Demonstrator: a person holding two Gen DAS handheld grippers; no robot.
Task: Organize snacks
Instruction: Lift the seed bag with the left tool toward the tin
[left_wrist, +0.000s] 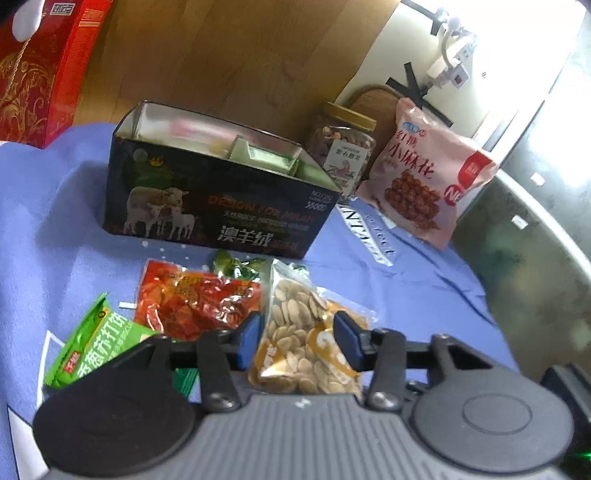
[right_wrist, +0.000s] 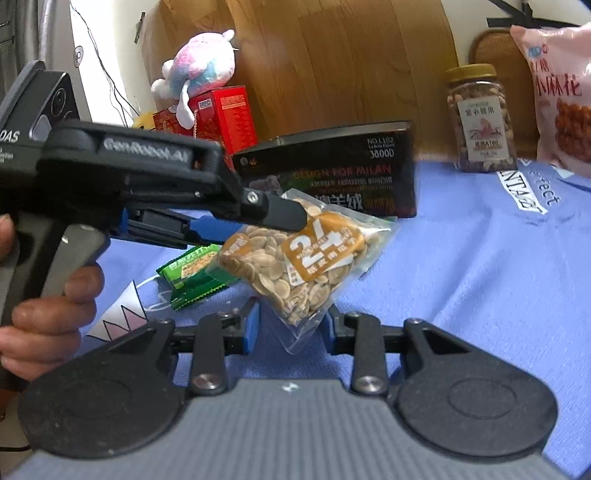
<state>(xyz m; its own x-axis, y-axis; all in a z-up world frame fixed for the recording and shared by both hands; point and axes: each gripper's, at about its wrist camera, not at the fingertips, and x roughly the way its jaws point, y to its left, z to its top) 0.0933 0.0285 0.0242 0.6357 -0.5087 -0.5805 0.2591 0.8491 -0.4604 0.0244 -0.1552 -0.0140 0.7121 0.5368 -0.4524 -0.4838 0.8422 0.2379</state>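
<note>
Handover of the clear plastic packet of pale seeds with an orange label (right_wrist: 295, 264) appears in progress. The packet hangs clear of the blue cloth (right_wrist: 480, 295), its lower corner between the blue pads of the right gripper (right_wrist: 291, 328), which look closed onto that corner. The left gripper (left_wrist: 299, 341) brackets the packet's upper end; in its own view the pads stand apart to either side of the bag and do not appear to press on it, so I judge it open. The black open-topped tin printed with sheep (left_wrist: 221, 206) stands just behind, on the cloth. A red foil snack packet (left_wrist: 195, 302) and a green cracker packet (left_wrist: 92, 347) lie on the cloth in front of the tin. Risks, as judgement: the right grip is only on a thin corner of slippery film, so the heavy seed mass could swing or slide out; a dropped packet would land on the loose packets below.
</note>
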